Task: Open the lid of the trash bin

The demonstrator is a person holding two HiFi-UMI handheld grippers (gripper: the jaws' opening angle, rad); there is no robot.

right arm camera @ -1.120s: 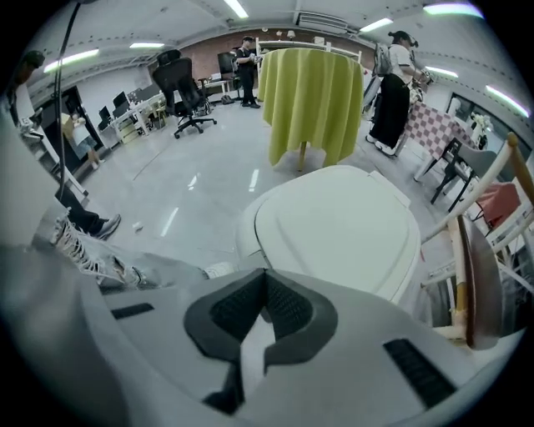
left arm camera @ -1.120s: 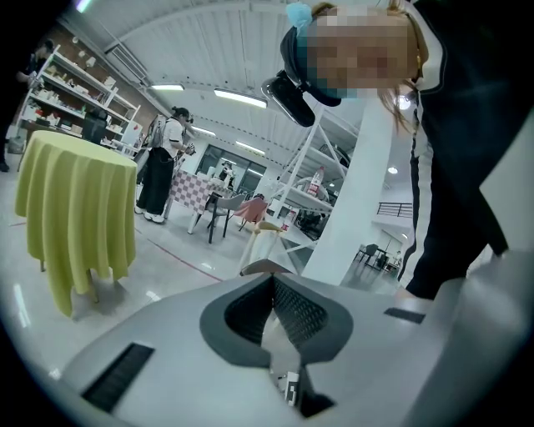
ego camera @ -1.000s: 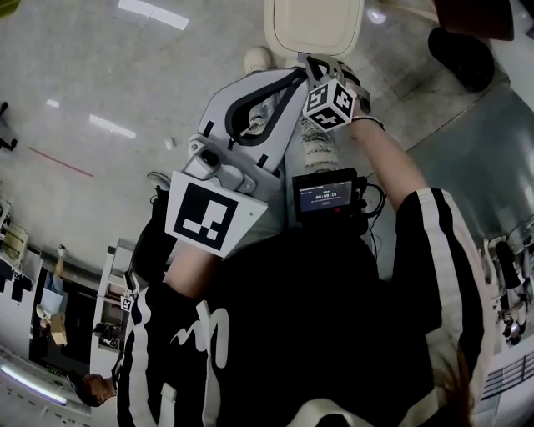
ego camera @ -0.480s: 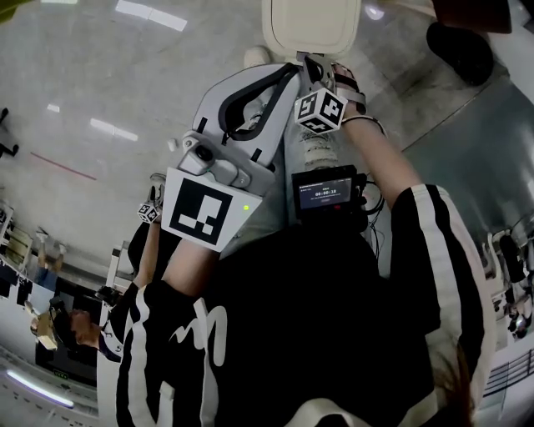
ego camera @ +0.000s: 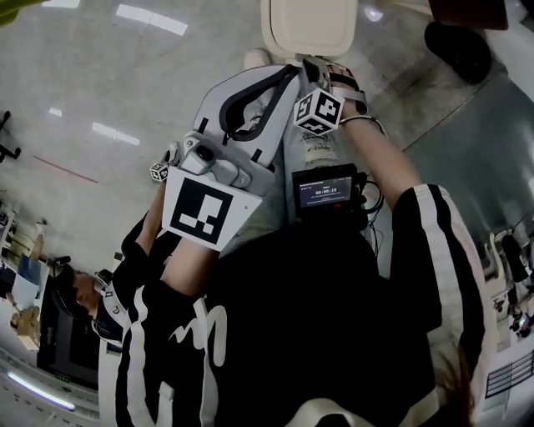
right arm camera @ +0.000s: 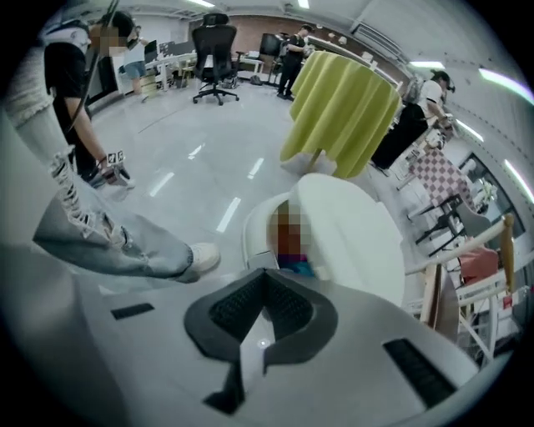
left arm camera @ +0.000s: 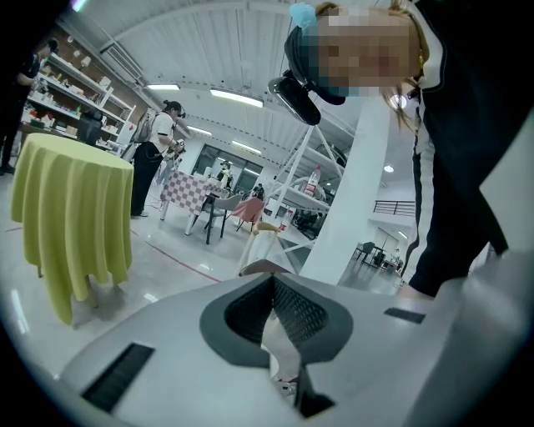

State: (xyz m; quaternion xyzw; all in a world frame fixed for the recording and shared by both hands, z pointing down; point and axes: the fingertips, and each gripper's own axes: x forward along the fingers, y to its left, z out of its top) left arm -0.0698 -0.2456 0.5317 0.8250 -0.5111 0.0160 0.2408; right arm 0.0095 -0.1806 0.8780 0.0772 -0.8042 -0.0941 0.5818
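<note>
Bright overhead strip lights (left arm camera: 238, 97), glare streaks on glossy floor (ego camera: 75, 92), fisheye-warped edges

The left gripper (left arm camera: 271, 279) has its jaws pressed together, with nothing in them. So does the right gripper (right arm camera: 265, 273). The left arm (ego camera: 188, 267) and right arm (ego camera: 380, 158) reach forward, with the grippers close together.

Trash bin (ego camera: 310, 25): the head view's top edge cuts off its far part.
Bin's near foot: hidden from your head view behind the right gripper (ego camera: 310, 63).
Bin's inside: you cannot make it out in your right gripper view.
Shoe (ego camera: 256, 58), left of the bin: partly under your left gripper (ego camera: 288, 79).
</note>
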